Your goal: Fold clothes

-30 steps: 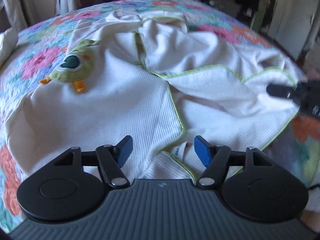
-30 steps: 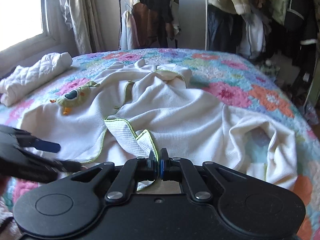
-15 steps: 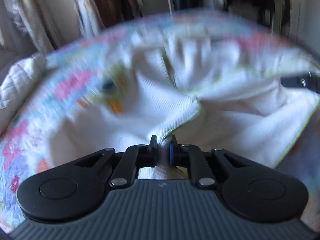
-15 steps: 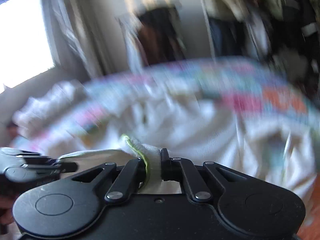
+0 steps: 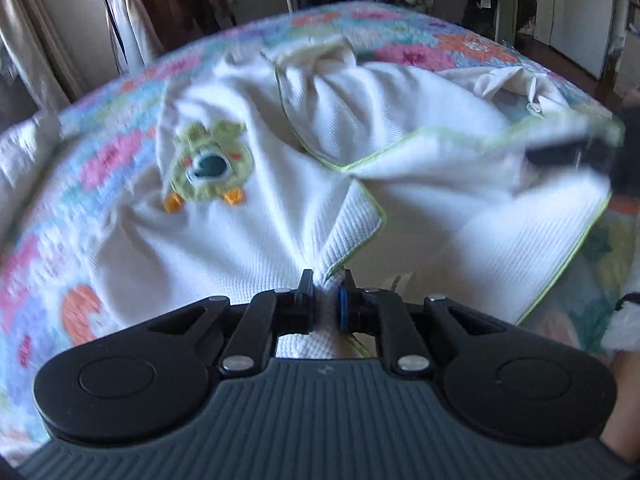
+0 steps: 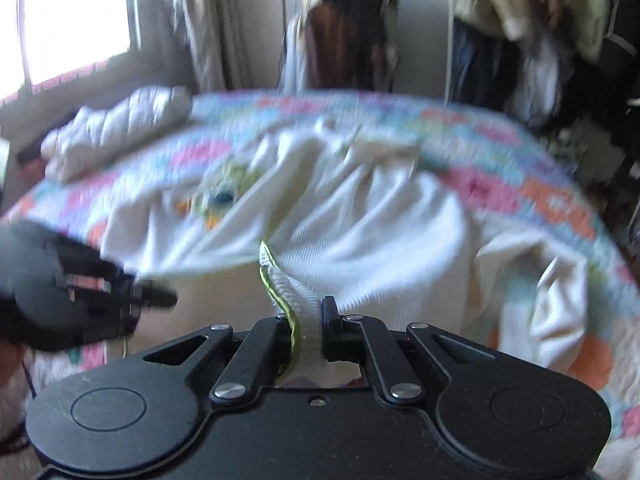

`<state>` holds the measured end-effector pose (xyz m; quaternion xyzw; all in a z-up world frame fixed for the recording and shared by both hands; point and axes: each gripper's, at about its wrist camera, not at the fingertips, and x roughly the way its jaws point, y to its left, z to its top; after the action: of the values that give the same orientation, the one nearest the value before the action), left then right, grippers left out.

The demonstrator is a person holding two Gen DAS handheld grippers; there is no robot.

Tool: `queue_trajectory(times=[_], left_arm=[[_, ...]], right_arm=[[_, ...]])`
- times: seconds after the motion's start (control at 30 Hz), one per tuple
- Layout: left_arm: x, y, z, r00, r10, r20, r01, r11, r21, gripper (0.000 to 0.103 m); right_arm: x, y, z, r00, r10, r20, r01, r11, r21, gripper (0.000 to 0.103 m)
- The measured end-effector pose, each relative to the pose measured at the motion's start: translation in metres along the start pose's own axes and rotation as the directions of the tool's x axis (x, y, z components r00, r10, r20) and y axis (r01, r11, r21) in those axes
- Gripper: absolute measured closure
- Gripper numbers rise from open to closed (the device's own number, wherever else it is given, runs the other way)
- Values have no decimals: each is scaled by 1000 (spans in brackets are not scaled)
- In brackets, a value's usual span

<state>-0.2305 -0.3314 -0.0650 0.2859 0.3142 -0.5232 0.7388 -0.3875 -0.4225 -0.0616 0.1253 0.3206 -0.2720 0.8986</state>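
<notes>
A white waffle-knit garment (image 5: 248, 232) with lime-green trim and a green duck patch (image 5: 210, 164) lies spread on the floral quilt (image 5: 104, 160). My left gripper (image 5: 326, 296) is shut on a near edge of the garment, which rises taut from the jaws. My right gripper (image 6: 306, 316) is shut on another green-trimmed edge of the garment (image 6: 360, 224) and holds it lifted. The right gripper also shows blurred at the right of the left wrist view (image 5: 580, 156), and the left gripper at the left of the right wrist view (image 6: 80, 292).
A white quilted bundle (image 6: 120, 128) lies at the bed's far left near the window. A clothes rack (image 6: 348, 32) and hanging clothes (image 6: 540, 28) stand behind the bed. A cream sleeve (image 6: 556, 300) lies toward the bed's right edge.
My left gripper went from open to shut on the garment's near edge. Both grippers have lifted and pulled the fabric, bunching it toward them.
</notes>
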Motion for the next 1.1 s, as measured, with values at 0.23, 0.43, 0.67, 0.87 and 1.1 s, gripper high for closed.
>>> queue_trajectory(times=[0.23, 0.43, 0.67, 0.87, 1.1], left_arm=[[-8, 10, -3, 995, -95, -10, 94, 992, -88, 72], [-28, 4, 22, 973, -164, 160, 184, 976, -120, 55], [3, -25, 42, 965, -225, 136, 241, 964, -113, 55], [38, -52, 52, 971, -220, 91, 228, 969, -94, 55], [63, -85, 83, 960, -249, 128, 259, 964, -66, 50]], right_arm=[[7, -27, -13, 989, 138, -53, -126, 973, 195, 94], [13, -31, -18, 980, 184, -74, -161, 957, 239, 93], [18, -43, -21, 956, 218, -199, -152, 941, 303, 54], [-27, -95, -1, 990, 134, -54, -103, 919, 381, 41], [-3, -182, 10, 962, -156, -224, 243, 862, 444, 40]])
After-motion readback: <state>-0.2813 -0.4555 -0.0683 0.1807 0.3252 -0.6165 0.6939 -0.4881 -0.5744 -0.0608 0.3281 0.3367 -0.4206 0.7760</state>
